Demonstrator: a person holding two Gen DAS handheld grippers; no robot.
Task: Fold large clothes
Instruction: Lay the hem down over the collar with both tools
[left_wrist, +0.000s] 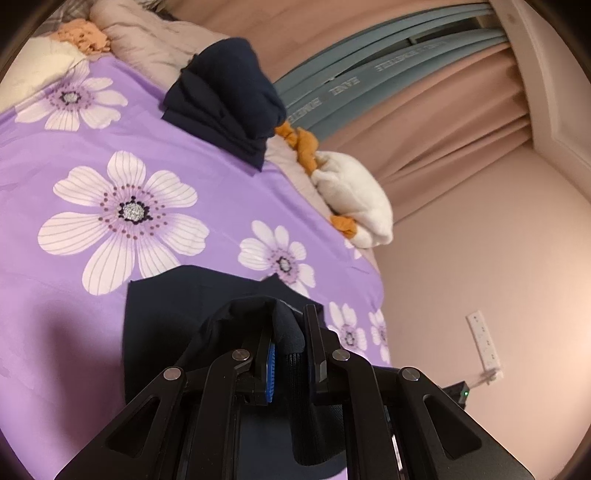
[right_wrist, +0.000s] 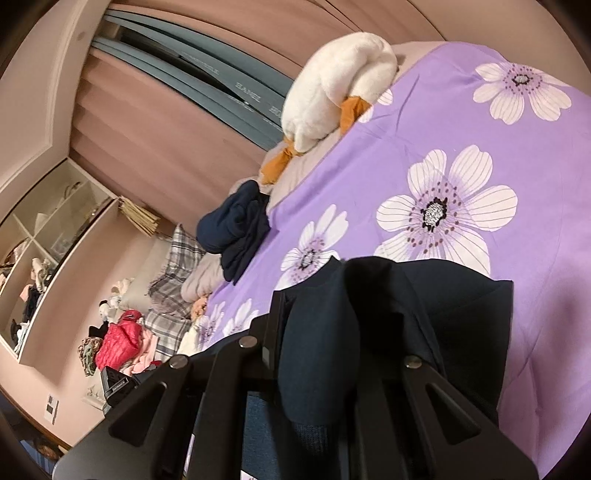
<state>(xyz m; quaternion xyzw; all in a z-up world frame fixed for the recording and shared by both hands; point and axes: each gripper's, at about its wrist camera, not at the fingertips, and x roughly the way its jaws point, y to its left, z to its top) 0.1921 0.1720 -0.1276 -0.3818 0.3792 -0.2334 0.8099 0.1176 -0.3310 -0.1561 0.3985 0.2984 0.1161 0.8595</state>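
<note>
A dark navy garment (left_wrist: 170, 314) lies on the purple flowered bedsheet (left_wrist: 74, 155) just ahead of both grippers. My left gripper (left_wrist: 288, 328) is shut on a bunched edge of it, the cloth pinched between the two black fingers. In the right wrist view the same navy garment (right_wrist: 461, 295) drapes over my right gripper (right_wrist: 317, 295), which is shut on a fold of it; the right finger is hidden under the cloth. The held edges are lifted slightly off the purple sheet (right_wrist: 517, 155).
A folded navy pile (left_wrist: 225, 103) sits at the bed's far edge, also in the right wrist view (right_wrist: 236, 229). A white plush goose (left_wrist: 351, 195) (right_wrist: 332, 81) lies beside it. Pink curtains (left_wrist: 443, 122), a clothes heap (right_wrist: 122, 339) and shelves (right_wrist: 44, 236) border the bed.
</note>
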